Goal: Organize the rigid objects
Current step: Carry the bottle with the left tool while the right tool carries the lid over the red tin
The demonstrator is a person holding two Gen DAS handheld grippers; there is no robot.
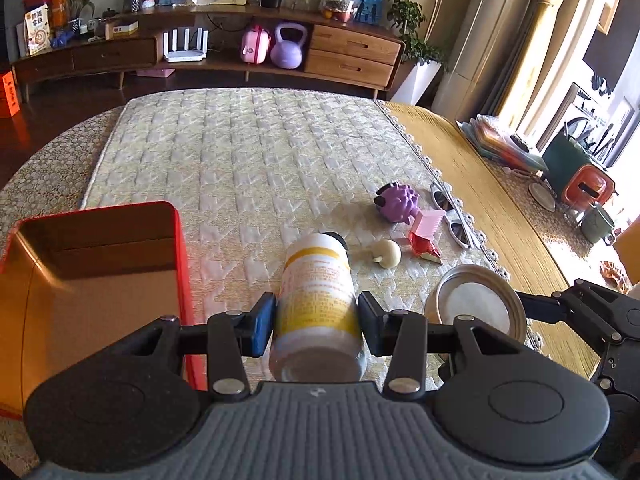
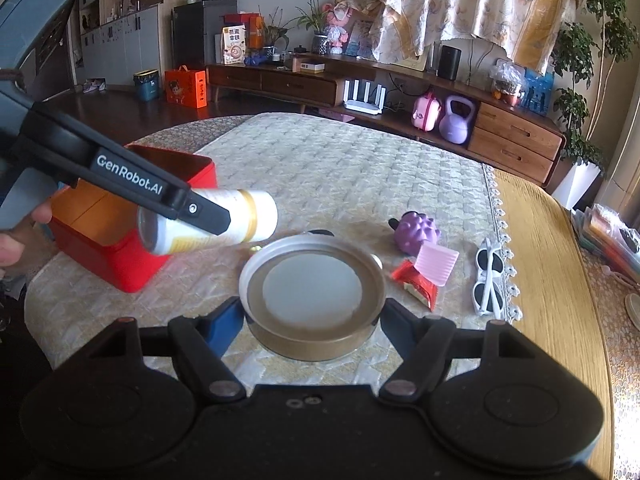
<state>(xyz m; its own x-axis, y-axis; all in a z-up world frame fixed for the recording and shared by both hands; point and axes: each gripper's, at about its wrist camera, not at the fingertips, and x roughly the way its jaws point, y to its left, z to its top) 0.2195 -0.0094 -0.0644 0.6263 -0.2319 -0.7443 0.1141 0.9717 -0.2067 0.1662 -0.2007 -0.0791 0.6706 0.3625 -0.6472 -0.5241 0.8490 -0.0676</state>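
Note:
My left gripper [image 1: 316, 320] is shut on a white and yellow bottle [image 1: 318, 300], held on its side above the table, right of the open red box [image 1: 100, 280]. The right wrist view shows the bottle [image 2: 224, 220] beside the red box [image 2: 132, 256]. My right gripper [image 2: 310, 320] is shut on a round metal lid [image 2: 312, 292], held above the mat. The lid also shows in the left wrist view [image 1: 476, 300].
On the quilted mat [image 1: 240, 168] lie a purple spiky toy [image 1: 398, 202], a pink comb [image 1: 428, 224], a red wrapper [image 1: 424, 246], a cream round piece [image 1: 386, 254] and white sunglasses [image 1: 454, 220]. Folders and cups stand at the far right [image 1: 576, 192].

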